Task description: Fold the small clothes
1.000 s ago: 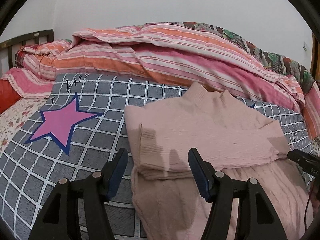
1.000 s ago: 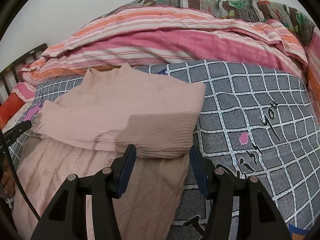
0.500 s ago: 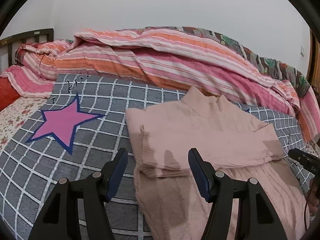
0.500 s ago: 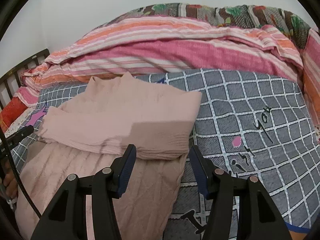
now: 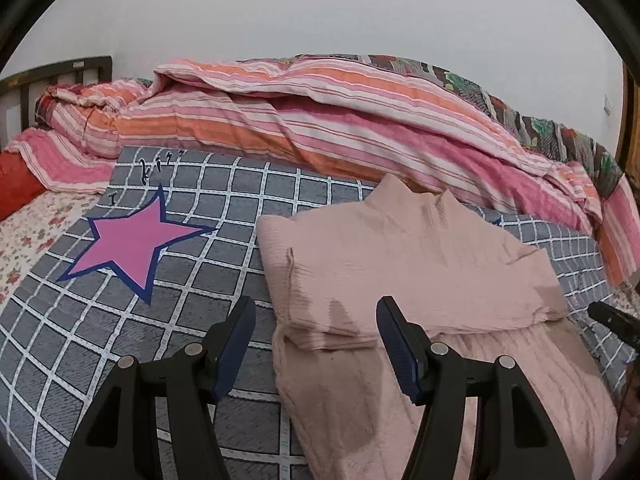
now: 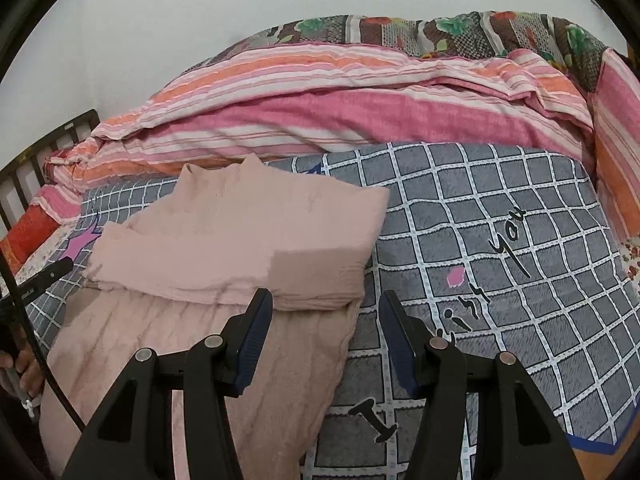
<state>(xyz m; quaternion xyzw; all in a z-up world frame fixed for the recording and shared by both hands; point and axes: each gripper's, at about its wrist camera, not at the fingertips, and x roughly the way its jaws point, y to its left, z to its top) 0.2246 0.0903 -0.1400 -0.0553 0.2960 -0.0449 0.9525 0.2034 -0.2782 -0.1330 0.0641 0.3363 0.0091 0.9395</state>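
A pale pink knit sweater (image 5: 404,264) lies on the grey checked blanket (image 5: 120,340), its sleeves folded across the body. It also shows in the right wrist view (image 6: 240,240). My left gripper (image 5: 316,320) is open and empty, hovering just above the sweater's left folded edge. My right gripper (image 6: 326,316) is open and empty, above the sweater's right folded edge. The right gripper's tip (image 5: 616,322) shows at the far right of the left wrist view, and the left gripper's tip (image 6: 44,276) at the far left of the right wrist view.
A striped pink and orange duvet (image 5: 320,120) is heaped along the back against the white wall. A pink star (image 5: 132,240) is printed on the blanket left of the sweater. A dark headboard (image 5: 52,76) stands at far left. The blanket's front edge (image 6: 600,446) is at lower right.
Both grippers have pulled back and risen a little from the sweater, staying open. The sweater has not moved.
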